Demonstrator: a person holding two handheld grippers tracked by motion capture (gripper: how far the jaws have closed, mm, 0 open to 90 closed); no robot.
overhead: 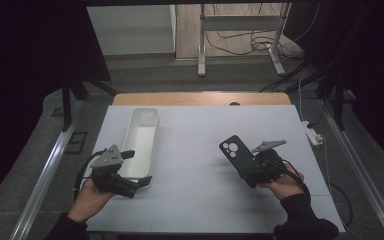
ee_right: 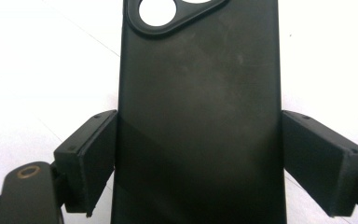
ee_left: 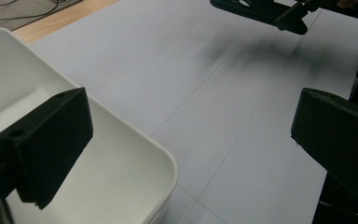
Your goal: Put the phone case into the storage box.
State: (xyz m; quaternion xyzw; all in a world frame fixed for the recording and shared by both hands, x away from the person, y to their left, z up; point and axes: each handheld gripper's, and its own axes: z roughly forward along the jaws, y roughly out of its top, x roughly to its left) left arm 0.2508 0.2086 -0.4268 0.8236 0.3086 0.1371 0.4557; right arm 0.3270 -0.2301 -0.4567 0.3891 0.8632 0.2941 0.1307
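Phone case (overhead: 237, 154), black, sits clamped by its long edges between the jaws of the right gripper (overhead: 250, 167), raised off the table (overhead: 195, 145) at about four o'clock. Left gripper (overhead: 137, 167) at eight o'clock has its jaws spread, pinching nothing, straddling the near end of the white tray (overhead: 141, 142).

White mat (overhead: 200, 145) covering the surface, faint grid seams; wooden edge (overhead: 200, 98) bare along far side. Beyond: grey floor, metal stand legs (overhead: 201, 60), tangled cables (overhead: 240, 42). White power strip (overhead: 314, 134) on floor just beside surface's right edge
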